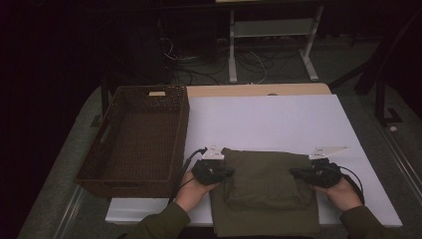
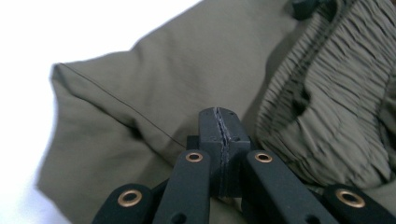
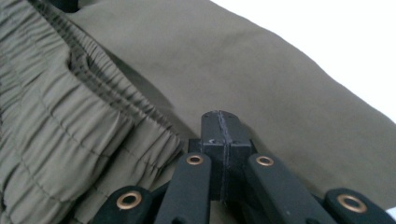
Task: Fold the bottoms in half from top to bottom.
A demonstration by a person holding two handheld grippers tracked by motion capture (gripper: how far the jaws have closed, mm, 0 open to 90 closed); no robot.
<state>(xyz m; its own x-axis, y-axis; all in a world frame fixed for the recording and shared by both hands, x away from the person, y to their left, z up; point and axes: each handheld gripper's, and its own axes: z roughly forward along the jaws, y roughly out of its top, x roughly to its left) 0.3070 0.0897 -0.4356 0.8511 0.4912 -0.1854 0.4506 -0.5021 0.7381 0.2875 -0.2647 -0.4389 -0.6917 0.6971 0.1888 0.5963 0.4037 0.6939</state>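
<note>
Two tools flank one folded olive garment (image 1: 267, 191) at near bench (image 1: 278, 119) edge, long axis toward person; left tool (image 1: 225, 172) at its left side, right tool (image 1: 297, 173) at right, equally near. One wicker basket (image 1: 134, 139) lies left.

Left gripper view: jaws pressed together, empty, over garment (image 2: 177, 79).

Right gripper view: same, beside elastic waistband (image 3: 102, 93).

Olive-green garment (image 1: 266, 186), dark-brown wicker basket (image 1: 134, 142)

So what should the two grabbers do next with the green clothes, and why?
Probably lift both sides together and carry the folded green garment toward the empty wicker basket: the left gripper and right gripper sit at its edges, shut.
</note>
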